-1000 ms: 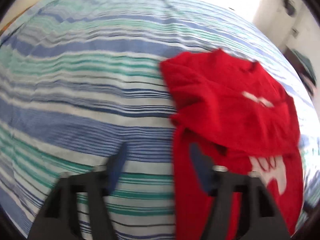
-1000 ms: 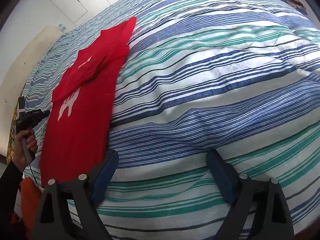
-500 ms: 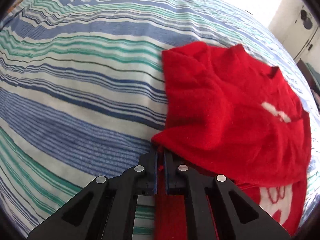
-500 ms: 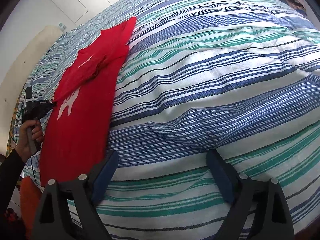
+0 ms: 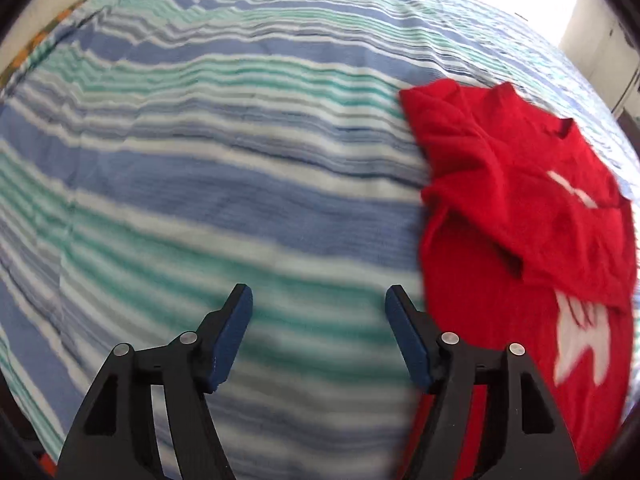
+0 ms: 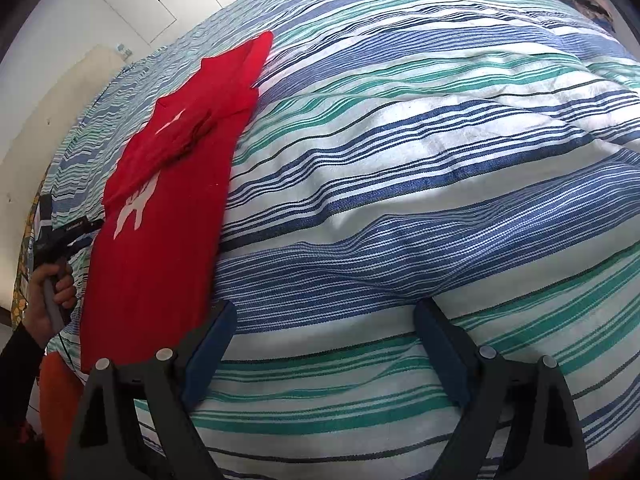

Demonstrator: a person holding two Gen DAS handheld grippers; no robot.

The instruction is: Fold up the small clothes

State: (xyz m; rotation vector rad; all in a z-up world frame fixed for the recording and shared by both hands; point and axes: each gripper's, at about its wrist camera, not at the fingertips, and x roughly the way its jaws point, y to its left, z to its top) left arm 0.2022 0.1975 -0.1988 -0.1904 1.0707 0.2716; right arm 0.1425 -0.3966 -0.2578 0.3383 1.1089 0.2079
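Lying on the striped bedspread (image 5: 200, 184), the red shirt (image 5: 520, 240) has one sleeve side folded in across its white print; the rest looks left to fold. Left gripper (image 5: 318, 320) has just been opening, jaws now wide with only bedspread between them, just beside the shirt's edge. Right gripper (image 6: 324, 344) hovers wide apart and empty, well clear. No containers anywhere in view.
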